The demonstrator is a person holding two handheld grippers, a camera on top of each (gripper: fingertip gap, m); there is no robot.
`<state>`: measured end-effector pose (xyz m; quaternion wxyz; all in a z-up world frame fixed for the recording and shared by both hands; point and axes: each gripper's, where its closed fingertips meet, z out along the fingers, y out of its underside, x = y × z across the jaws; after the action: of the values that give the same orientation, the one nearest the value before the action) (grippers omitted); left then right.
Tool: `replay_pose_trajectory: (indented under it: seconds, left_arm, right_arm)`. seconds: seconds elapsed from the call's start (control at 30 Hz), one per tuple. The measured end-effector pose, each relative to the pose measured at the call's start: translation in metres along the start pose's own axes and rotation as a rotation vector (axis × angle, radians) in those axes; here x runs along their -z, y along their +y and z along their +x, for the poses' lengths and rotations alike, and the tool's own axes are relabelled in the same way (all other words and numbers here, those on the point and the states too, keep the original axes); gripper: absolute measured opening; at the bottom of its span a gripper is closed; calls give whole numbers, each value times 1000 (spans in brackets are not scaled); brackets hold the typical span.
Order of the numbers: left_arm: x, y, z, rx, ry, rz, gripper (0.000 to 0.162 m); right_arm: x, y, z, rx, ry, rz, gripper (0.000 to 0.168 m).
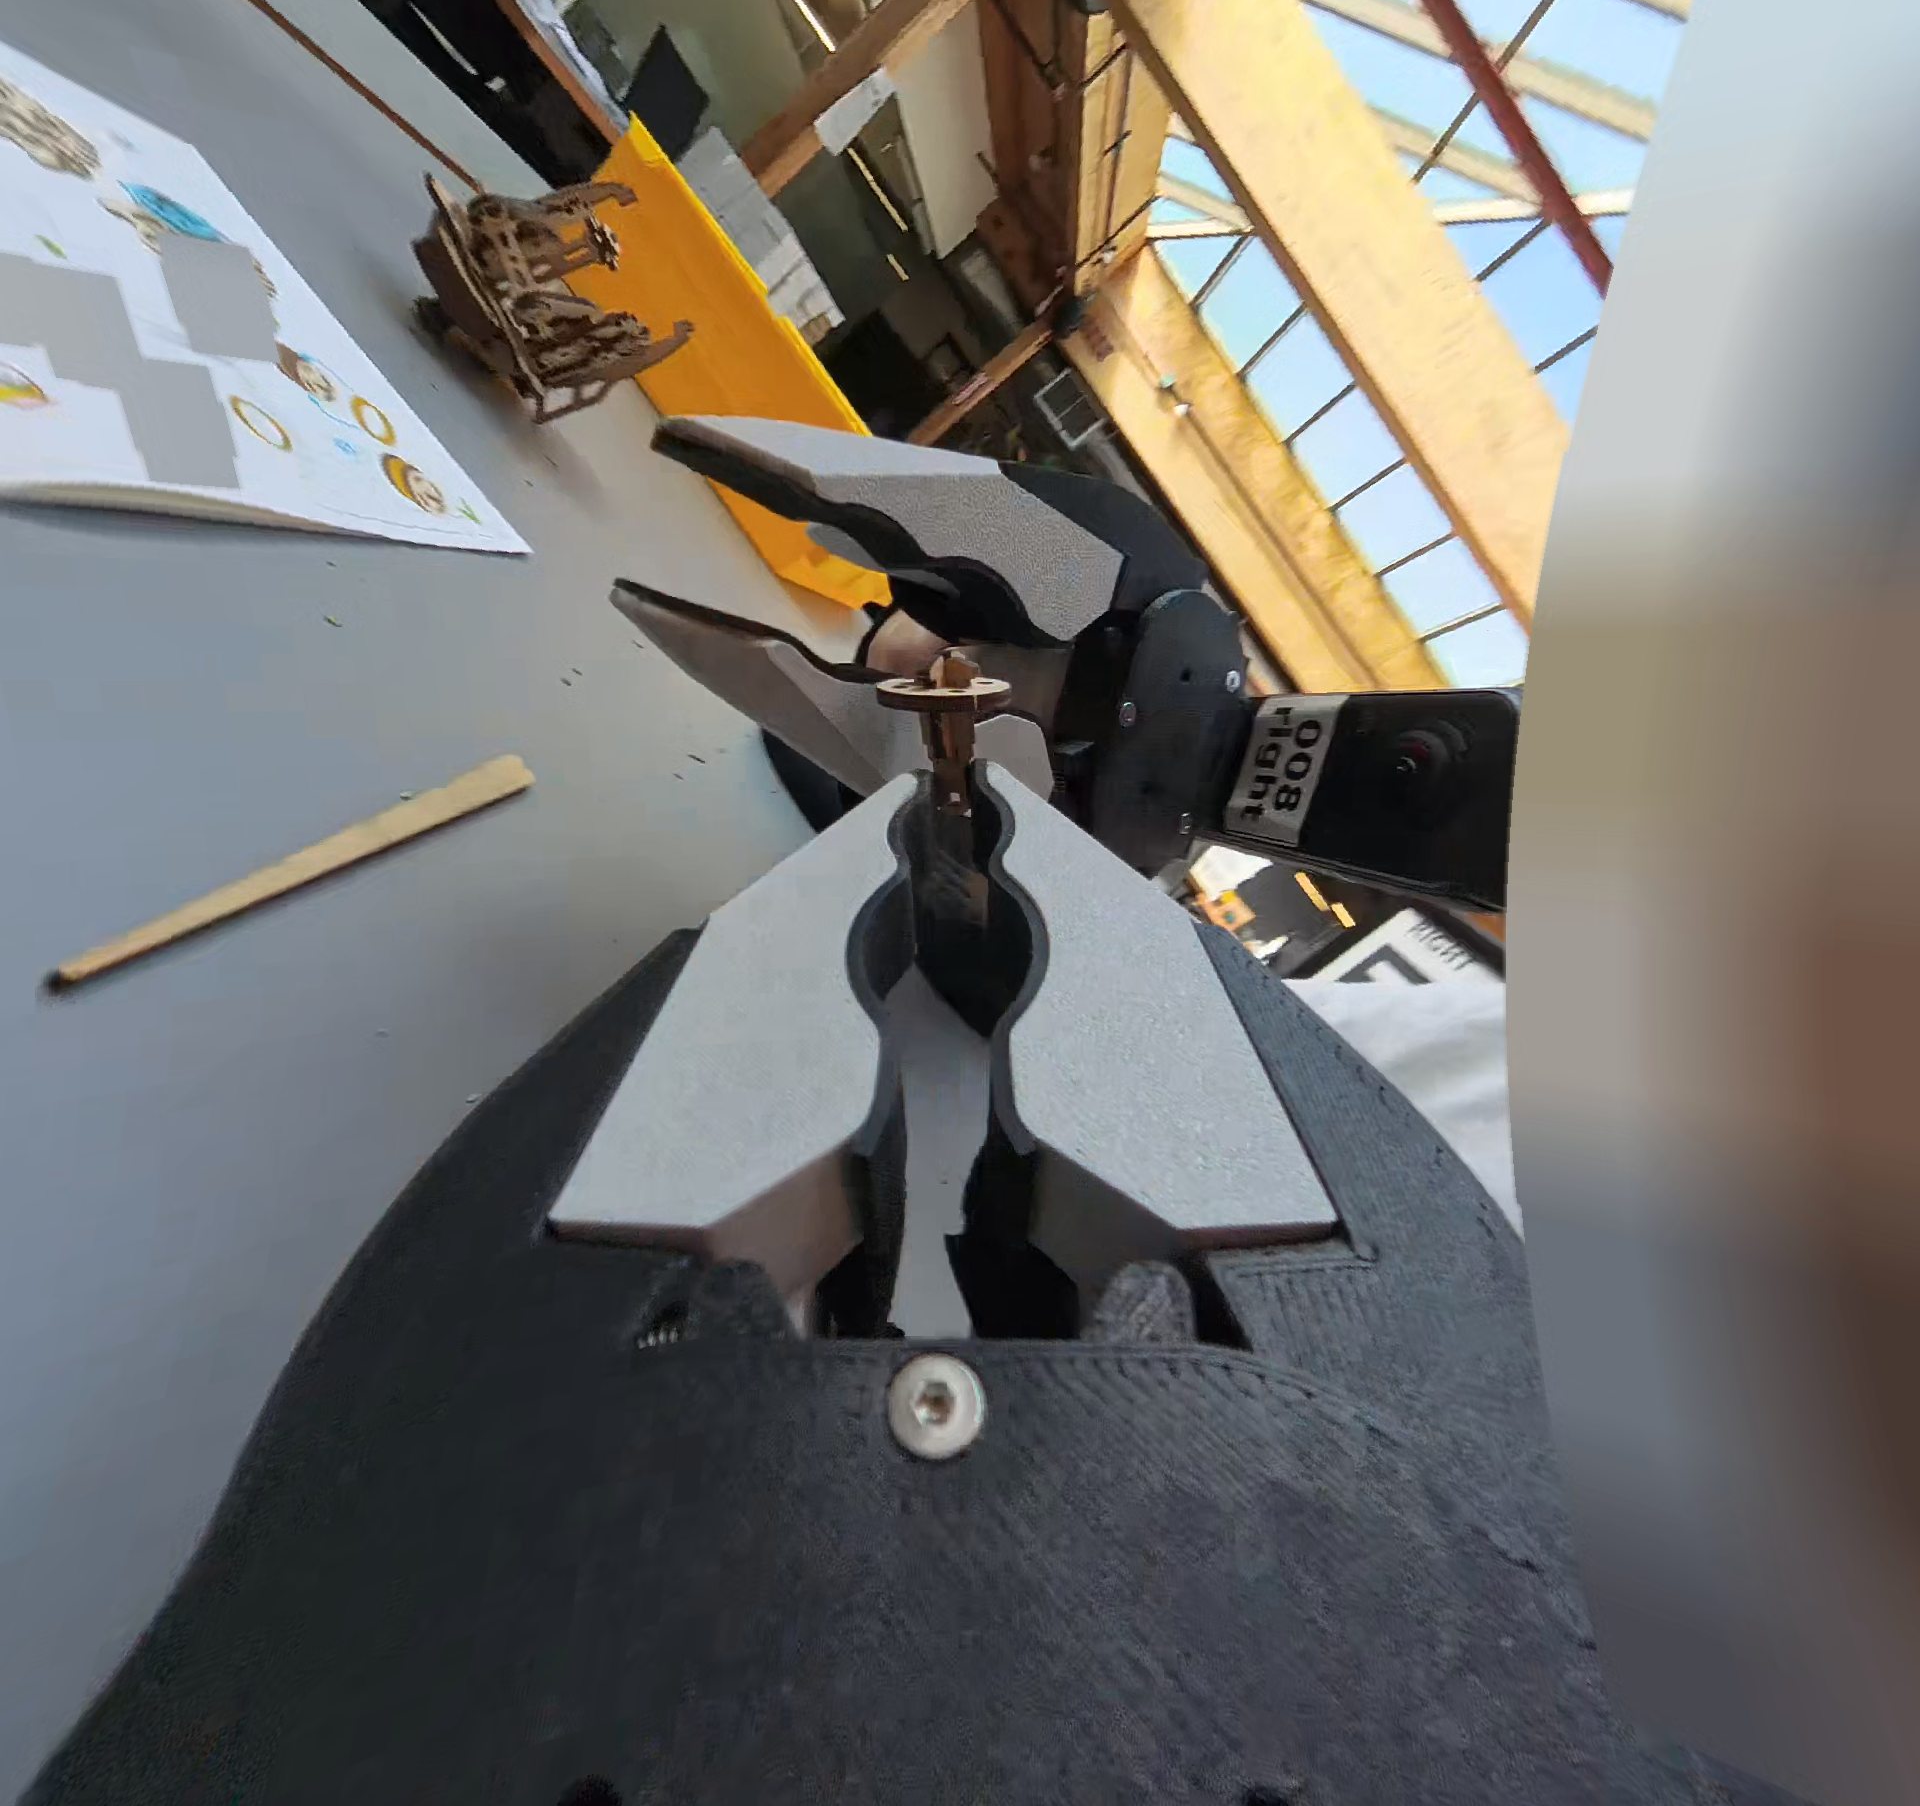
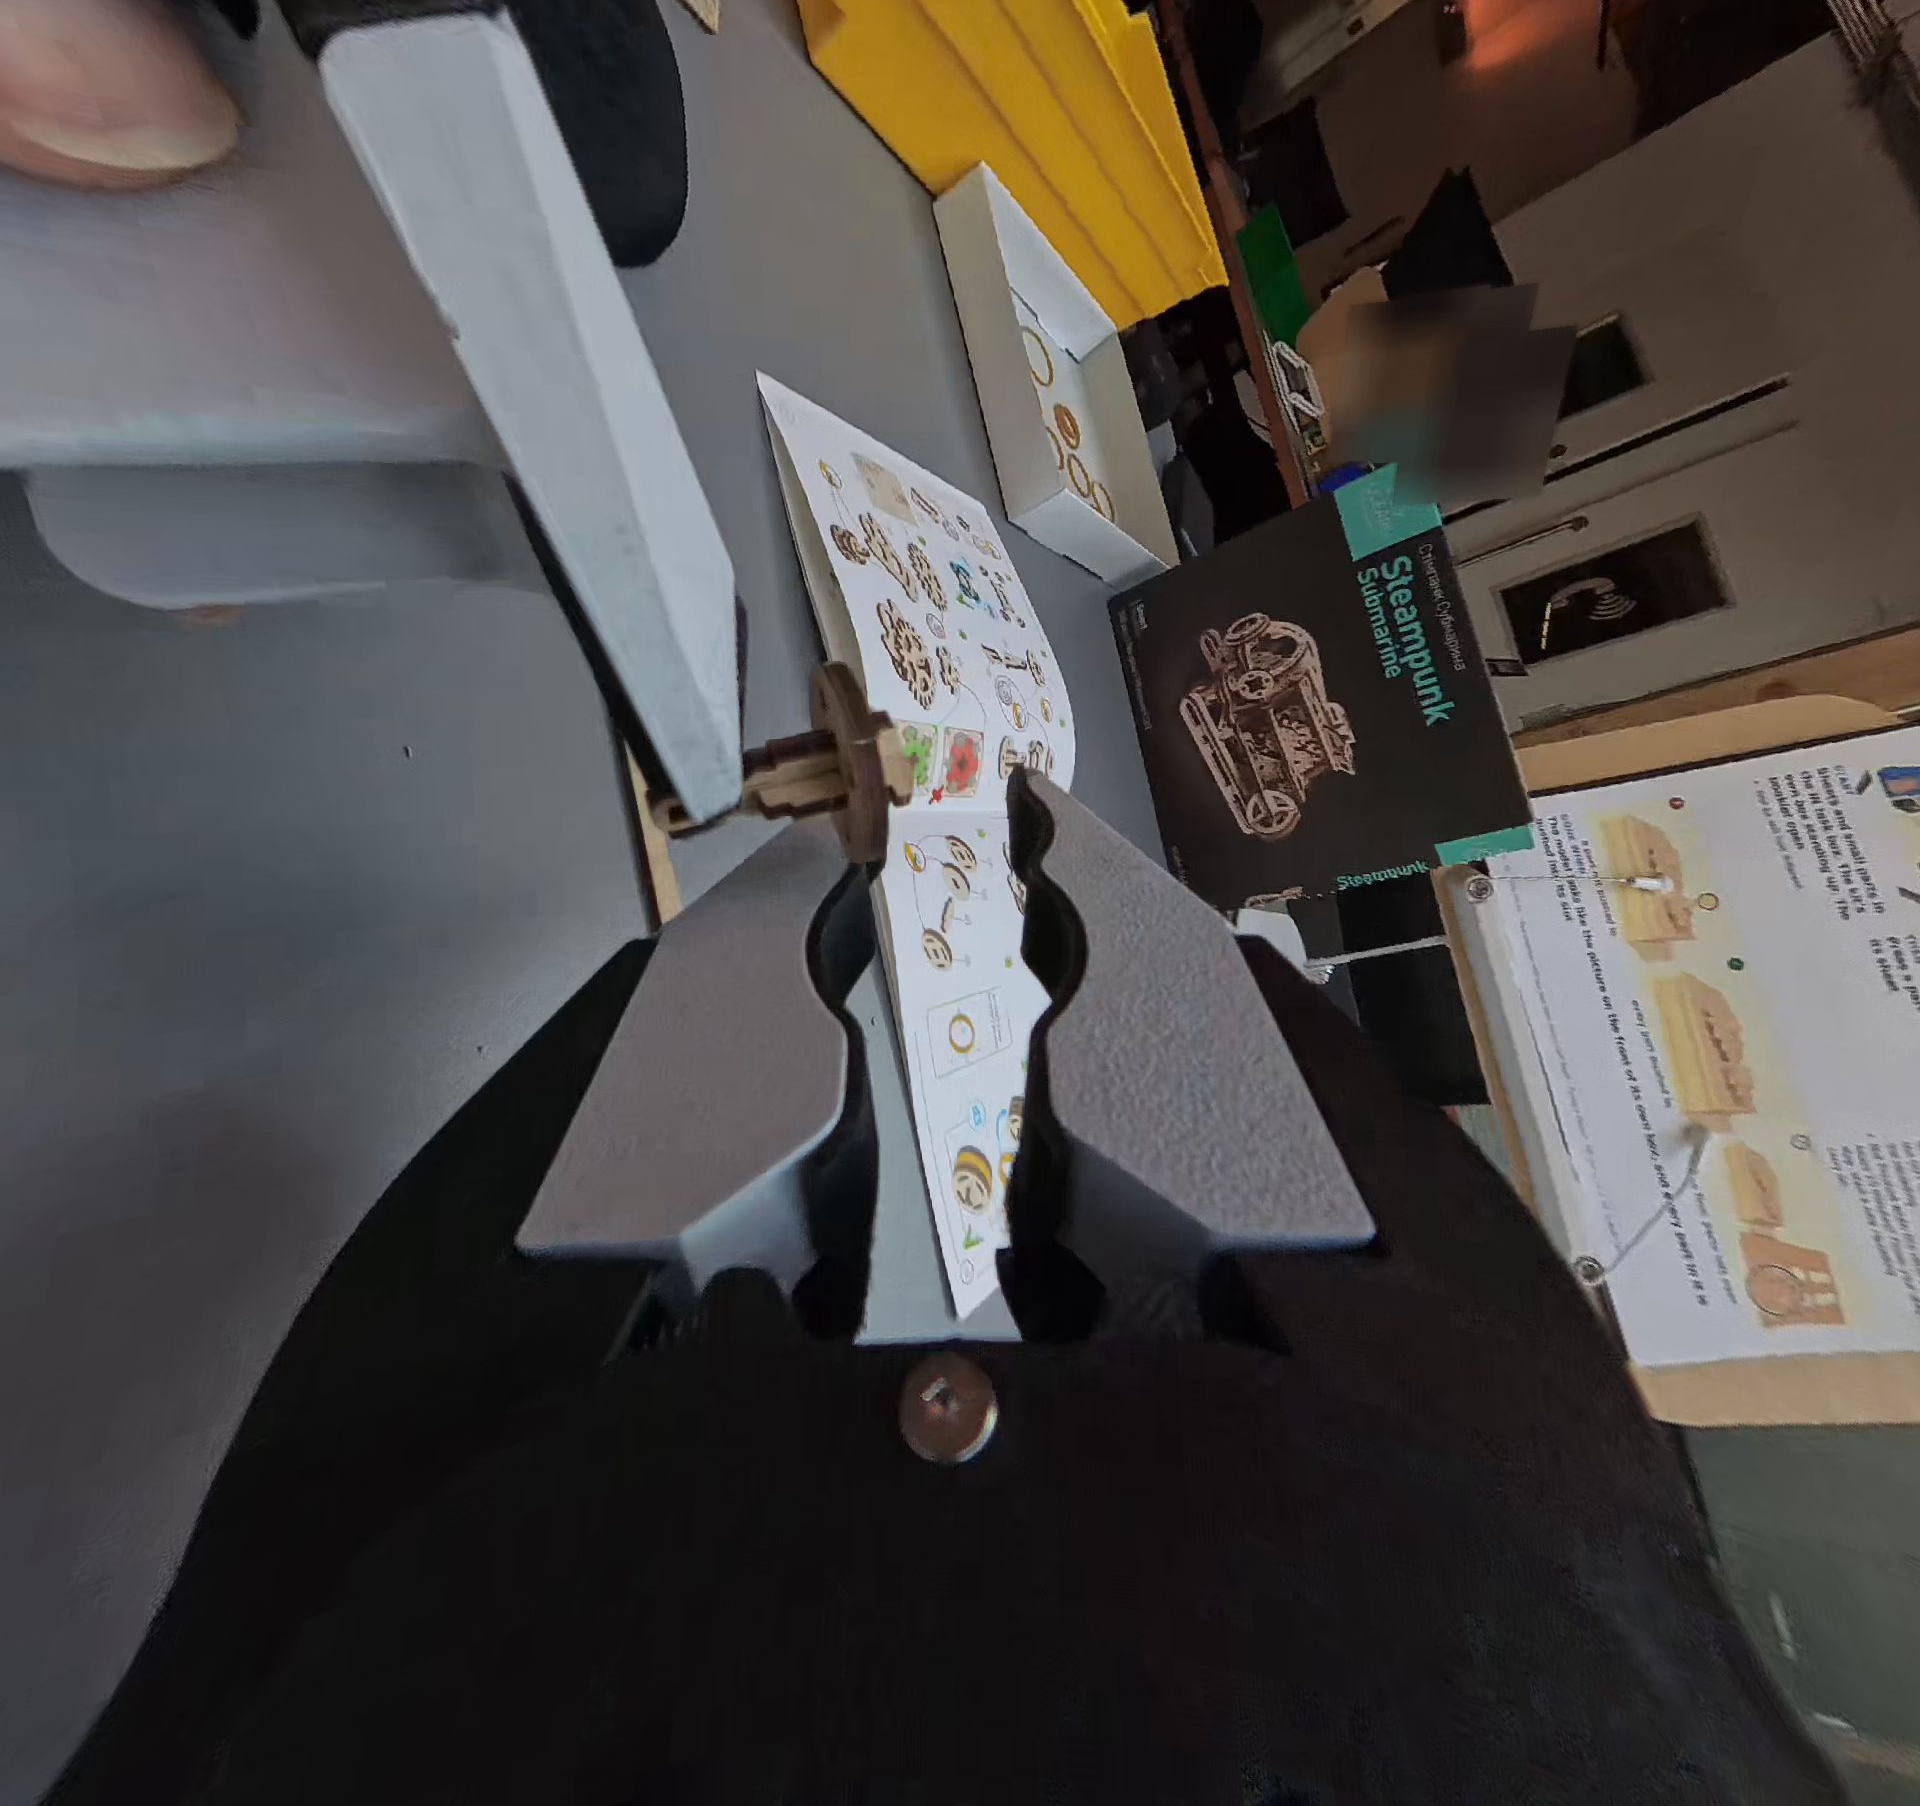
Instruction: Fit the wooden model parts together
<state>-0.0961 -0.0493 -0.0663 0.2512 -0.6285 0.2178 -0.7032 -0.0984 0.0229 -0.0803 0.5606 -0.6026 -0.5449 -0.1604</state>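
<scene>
- Left gripper (image 1: 951,780), lower centre of the left wrist view: grey fingers pressed nearly together, tips pinching the lower end of a small wooden axle (image 1: 948,759).
- Wooden axle, centre of frame, just beyond the left fingertips: slim notched peg standing out from the tips, with a round wooden disc (image 1: 940,694) seated across it near its far end. In the right wrist view the same axle (image 2: 774,785) lies sideways at centre, the disc (image 2: 854,774) on edge.
- Right gripper (image 2: 940,831), lower centre of the right wrist view: dark grey fingers spread, holding nothing; the disc sits just at the tip of its left-hand finger, contact cannot be told. In the left wrist view it (image 1: 639,520) shows at centre right, fingers apart, beyond the axle.
- Wooden stick (image 1: 296,868), left of the left wrist view: flat strip lying alone on the grey table (image 1: 312,1081).
- Instruction sheet (image 2: 935,676), centre of the right wrist view: white printed page lying on the table.
- Wooden model (image 1: 535,291), upper left of the left wrist view: partly built openwork assembly standing just beyond the sheet.
- White tray (image 2: 1023,385), upper centre of the right wrist view: shallow, with ring-shaped wooden pieces inside.
- Black kit box (image 2: 1320,707), right of centre: standing upright.
- Yellow bin (image 2: 997,63), top centre: at the table's far edge.
</scene>
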Motion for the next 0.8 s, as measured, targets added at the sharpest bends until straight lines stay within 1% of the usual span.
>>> replay_pose_trajectory:
  seconds: [0.07, 0.17, 0.27, 0.37, 0.5, 0.63, 0.7, 0.73, 0.77, 0.8]
  left_arm:
    - [-3, 1, -4, -158, -104, -30, 4]
    - [-9, 5, -8, -303, -198, -79, 4]
    - [-14, 10, -10, -391, -254, -121, 4]
    - [-17, 13, -11, -420, -272, -141, 4]
    - [-16, 15, -13, -451, -300, -182, 5]
    - [-15, 20, -19, -502, -350, -251, 4]
    - [-14, 21, -20, -516, -362, -266, 4]
    - [-14, 21, -20, -518, -363, -271, 5]
    - [-14, 22, -21, -519, -367, -277, 5]
    - [-14, 22, -21, -521, -370, -283, 4]
  right_arm:
    - [-3, 8, -2, 108, 37, -88, 23]
    - [-4, 14, -1, 238, 101, -181, 22]
    - [-5, 20, -2, 246, 108, -244, 20]
    - [-6, 26, -3, 236, 95, -274, 20]
    - [-7, 30, -8, 239, 65, -296, 14]
    - [-7, 36, -14, 290, 42, -347, 14]
    - [-7, 36, -15, 304, 39, -343, 15]
    - [-7, 36, -15, 305, 37, -345, 13]
    - [-7, 36, -15, 308, 36, -350, 5]
    - [-7, 36, -16, 309, 31, -350, 4]
